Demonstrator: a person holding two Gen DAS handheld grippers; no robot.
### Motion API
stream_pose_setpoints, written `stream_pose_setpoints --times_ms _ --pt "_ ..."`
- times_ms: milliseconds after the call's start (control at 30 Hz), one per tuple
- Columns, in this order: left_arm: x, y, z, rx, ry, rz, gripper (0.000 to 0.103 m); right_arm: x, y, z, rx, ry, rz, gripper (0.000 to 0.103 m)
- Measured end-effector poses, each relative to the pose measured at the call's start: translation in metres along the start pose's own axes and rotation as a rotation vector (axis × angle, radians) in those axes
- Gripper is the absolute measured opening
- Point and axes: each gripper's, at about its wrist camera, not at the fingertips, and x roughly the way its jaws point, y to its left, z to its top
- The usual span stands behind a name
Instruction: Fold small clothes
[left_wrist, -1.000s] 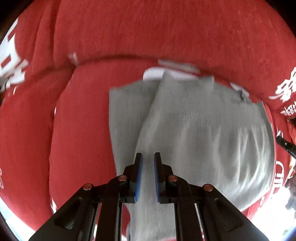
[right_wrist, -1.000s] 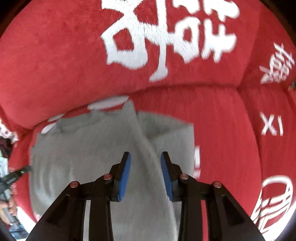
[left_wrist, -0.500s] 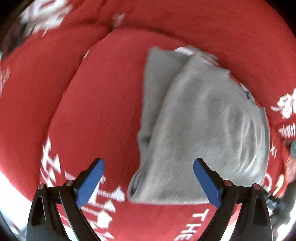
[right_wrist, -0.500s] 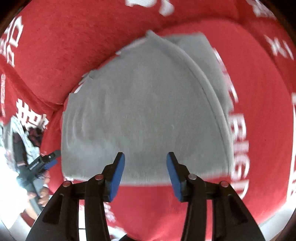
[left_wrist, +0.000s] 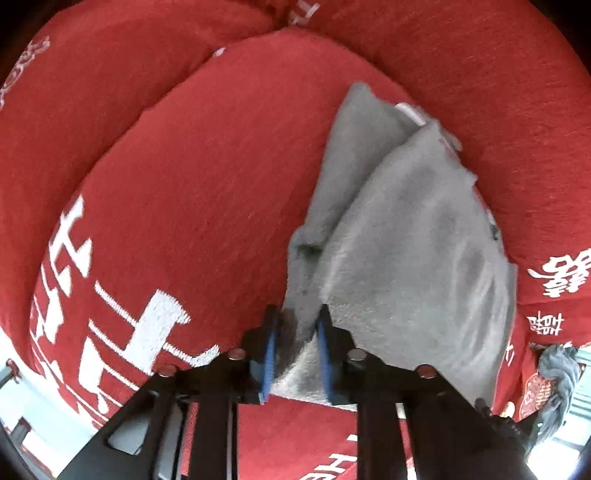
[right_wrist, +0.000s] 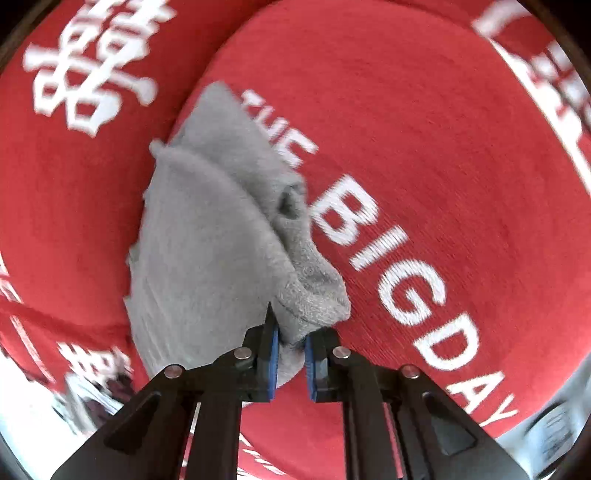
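Both your left claw (left_wrist: 295, 347) and right claw (right_wrist: 290, 354) have just been closing and now pinch near corners of the grey knit garment (left_wrist: 417, 251) between their pads, ready for lifting into a fold.

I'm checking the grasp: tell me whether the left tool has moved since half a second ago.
Yes. The left tool has just closed onto the near corner of the grey garment, which lies on the red cover.

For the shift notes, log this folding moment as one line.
stage: gripping near edge | left gripper: just closed on grey garment | right gripper: just closed on it | surface: red lettered cover
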Motion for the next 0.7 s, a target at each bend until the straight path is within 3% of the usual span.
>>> stream_pose_setpoints --times_ms 67,167,300,700 --pt "-0.008 -0.006 -0.006 0.076 -0.031 0.043 0.019 -0.006 0.019 0.008 -0.105 -0.003 -0.02 0.011" --pt "0.003 -0.001 -0.017 0.124 -0.009 0.106 0.019 -0.002 0.023 0.01 -0.199 0.003 -0.088 0.011" --pt "0.006 0.005 -0.028 0.178 -0.036 0.113 0.019 0.019 0.021 0.006 -0.296 0.014 -0.176 0.011" --pt "-0.016 0.001 -0.025 0.284 -0.021 0.175 0.02 0.001 0.038 -0.018 -0.321 0.029 -0.221 0.015"
